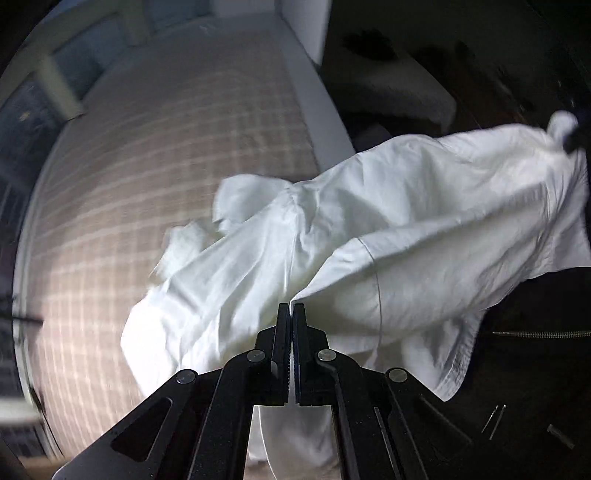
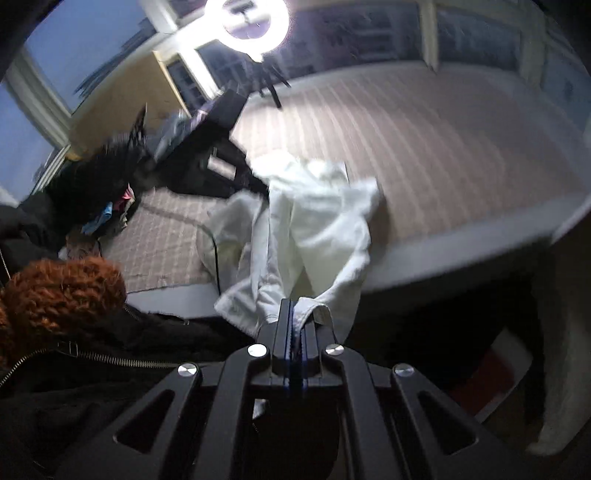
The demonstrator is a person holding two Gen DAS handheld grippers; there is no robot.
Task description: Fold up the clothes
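Left black two-finger gripper: jaws pinched tight on a hem edge of the white cotton garment, cloth also trailing down between the fingers. Right black two-finger gripper: likewise clamped, on a folded white edge of the same garment. In left wrist view the garment is lifted and stretched w/ its far corner at the other gripper's dark tip at upper right; lower part sags toward the bed. In right wrist view it hangs in loose vertical folds just past the bed's near edge. A black zip jacket w/ rust-orange fuzzy trim sits close at left. Beyond: beige-and-white checked bed cover, blurred. Far left in right wrist view, a dark heap of mixed clothes on the bed. Farthest, a lit ring light on a stand near the windows.
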